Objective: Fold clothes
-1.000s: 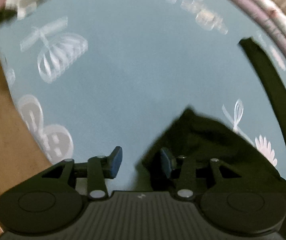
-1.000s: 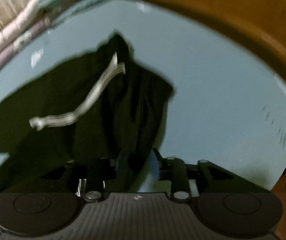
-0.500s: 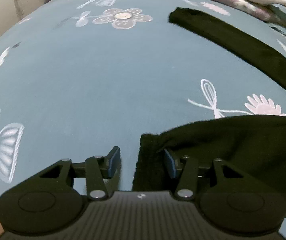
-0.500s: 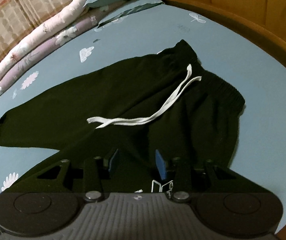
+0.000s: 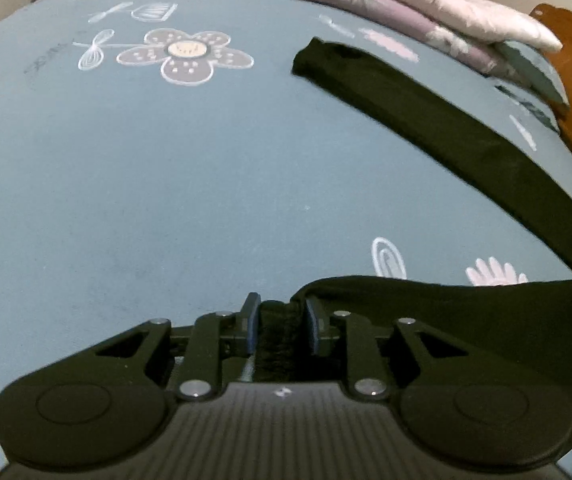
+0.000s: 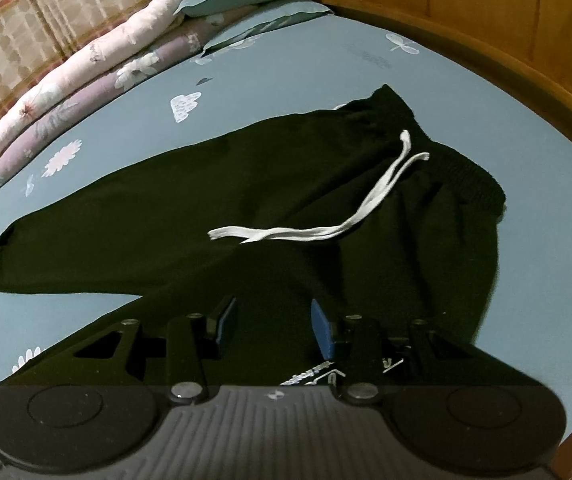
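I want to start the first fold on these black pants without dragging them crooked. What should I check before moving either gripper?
1. Left gripper has the leg cuff between its pads: ok.
2. Right gripper grips cloth: not ok, jaws open over the black pants.
3. Far leg lies straight: ok.
4. White drawstring tucked away: not ok, loose across the front.
5. Waistband flat: cannot tell, looks bunched.
6. Bedsheet free for folding: ok.

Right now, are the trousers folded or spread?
Spread, unfolded: the trousers lie flat on the bed, legs apart, one cuff between the left fingers.
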Demonstrator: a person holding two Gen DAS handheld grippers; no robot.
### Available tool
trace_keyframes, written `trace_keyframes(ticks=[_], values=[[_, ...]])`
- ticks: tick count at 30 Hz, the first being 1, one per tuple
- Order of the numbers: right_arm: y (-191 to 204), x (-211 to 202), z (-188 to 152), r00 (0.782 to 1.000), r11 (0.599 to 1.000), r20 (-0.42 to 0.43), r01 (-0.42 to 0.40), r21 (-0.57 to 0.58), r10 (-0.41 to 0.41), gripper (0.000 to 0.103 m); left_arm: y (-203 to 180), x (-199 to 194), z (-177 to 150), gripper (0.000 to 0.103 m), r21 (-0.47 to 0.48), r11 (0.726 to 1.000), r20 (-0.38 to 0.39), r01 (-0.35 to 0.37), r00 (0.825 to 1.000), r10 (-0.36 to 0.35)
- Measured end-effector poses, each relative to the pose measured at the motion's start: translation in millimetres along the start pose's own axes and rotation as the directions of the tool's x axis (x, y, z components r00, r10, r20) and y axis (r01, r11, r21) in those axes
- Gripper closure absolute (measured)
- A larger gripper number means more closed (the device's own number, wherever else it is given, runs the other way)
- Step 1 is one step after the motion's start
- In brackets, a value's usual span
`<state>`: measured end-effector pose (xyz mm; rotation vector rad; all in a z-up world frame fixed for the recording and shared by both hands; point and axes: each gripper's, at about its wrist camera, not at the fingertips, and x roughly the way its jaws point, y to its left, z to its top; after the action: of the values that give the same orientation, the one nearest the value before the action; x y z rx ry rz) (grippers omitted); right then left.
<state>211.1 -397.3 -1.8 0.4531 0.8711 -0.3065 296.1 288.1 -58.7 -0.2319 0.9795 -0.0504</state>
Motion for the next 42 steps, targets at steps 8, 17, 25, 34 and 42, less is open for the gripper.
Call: trace_keyframes(ticks=[8,17,25,34,42], values=[[18,11,7,1.000,1.000,-0.012,-0.007,-0.021,0.007,0.054,6,0,8,0.082,-0.059,0.998,0.043,-0.023,0.999,0.026],[47,33,16,0.993,0.984,-0.063,-0.109,-0.139,0.101,0.046,14,-56,-22,0.058,-0.177,0.983,0.049,-0.057,0.997,0.066],[62,54,19,0.979,0.966,-0.121,-0.182,-0.182,0.162,0.046,7,-55,-75,0.051,-0.311,0.949,-0.011,-0.050,0.999,0.048],[61,47,20,0.979,0.960,-0.115,-0.190,-0.204,0.169,0.046,12,-56,-88,0.085,-0.442,0.897,0.008,-0.036,0.999,0.044],[56,55,18,0.976,0.962,-0.131,-0.195,-0.192,0.171,0.046,13,-69,-96,0.075,-0.436,0.892,-0.046,-0.117,0.993,0.108]])
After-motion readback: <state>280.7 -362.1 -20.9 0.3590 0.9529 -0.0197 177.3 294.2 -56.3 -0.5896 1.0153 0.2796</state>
